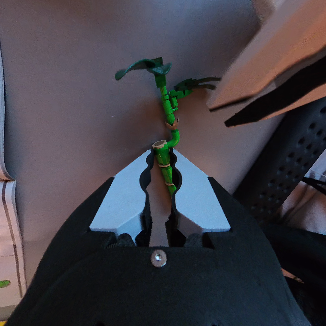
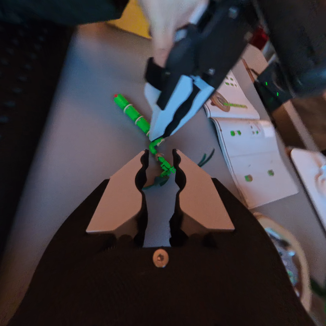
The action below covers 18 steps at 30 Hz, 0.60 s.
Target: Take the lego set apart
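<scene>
A: Status of the left tool?
B: Clenched on the green lego bamboo stalk, gripping its thick segmented section just below the tan cap.
A: Beyond the tips?
B: A thin curved stem with dark leaves, held above the grey worktop.
A: Right tool?
B: Released, fingers straddling the leafy stem.

**Tight quarters around the green stalk**

The left gripper is clamping the lego stalk, blocking its thick end. The right gripper is standing parted around the thin leafy branch, its fingers apart from it. An open booklet is crowding the table's right side; the bare grey surface to the left is lying free.
</scene>
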Motion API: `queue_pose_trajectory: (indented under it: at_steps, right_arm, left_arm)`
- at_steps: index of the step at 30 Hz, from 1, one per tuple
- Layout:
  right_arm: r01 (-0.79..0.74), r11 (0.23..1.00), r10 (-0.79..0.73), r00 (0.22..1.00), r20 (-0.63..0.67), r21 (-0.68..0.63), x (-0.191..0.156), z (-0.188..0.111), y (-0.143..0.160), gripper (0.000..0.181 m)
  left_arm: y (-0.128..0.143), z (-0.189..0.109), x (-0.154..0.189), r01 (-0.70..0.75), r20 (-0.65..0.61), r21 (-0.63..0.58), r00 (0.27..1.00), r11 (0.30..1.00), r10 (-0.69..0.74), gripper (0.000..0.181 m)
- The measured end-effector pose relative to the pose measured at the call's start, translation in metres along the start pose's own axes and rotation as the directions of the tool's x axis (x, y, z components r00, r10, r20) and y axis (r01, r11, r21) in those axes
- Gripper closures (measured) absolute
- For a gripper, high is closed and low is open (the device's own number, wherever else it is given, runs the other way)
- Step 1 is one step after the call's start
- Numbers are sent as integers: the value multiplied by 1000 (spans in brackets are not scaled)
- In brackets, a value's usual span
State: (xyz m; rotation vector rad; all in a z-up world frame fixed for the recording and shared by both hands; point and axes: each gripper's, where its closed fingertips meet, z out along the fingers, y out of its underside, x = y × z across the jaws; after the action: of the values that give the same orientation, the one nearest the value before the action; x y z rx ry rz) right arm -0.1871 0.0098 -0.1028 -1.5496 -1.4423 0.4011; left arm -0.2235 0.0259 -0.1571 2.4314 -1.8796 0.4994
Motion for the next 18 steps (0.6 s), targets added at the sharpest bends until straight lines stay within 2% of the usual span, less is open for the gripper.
queue_pose_trajectory:
  at_steps: [4, 6, 8, 10, 13, 15, 18]
  right_arm:
    - [268, 954, -278, 958, -68, -132, -8, 8, 5, 158]
    - [312, 934, -334, 936, -114, -176, -2, 8, 6, 160]
    - [295, 941, -322, 932, -168, -167, 8, 3, 4, 164]
    - [234, 964, -257, 940, -226, -124, 21, -5, 0, 166]
    - [78, 996, -90, 953, -291, -53, 42, -17, 1, 169]
    - [-65, 998, 58, 959, -278, -16, 50, -18, 9, 168]
    - [-294, 955, 293, 939, -179, 21, 48, -10, 21, 162]
  left_arm:
    - [1, 0, 1, -50, 0, -4, 999, 999, 50, 165]
    - [2, 0, 3, -44, -11, -10, 999, 999, 44, 165]
    - [3, 0, 5, -25, -31, -15, 999, 1000, 25, 164]
    - [3, -3, 6, -7, -48, -5, 999, 1000, 7, 157]
    - [-5, -13, 6, 24, -74, 64, 997, 998, -19, 154]
    - [-12, -19, 8, 46, -97, 109, 995, 993, -36, 153]
    - [-20, -22, 3, 60, -84, 152, 995, 987, -47, 154]
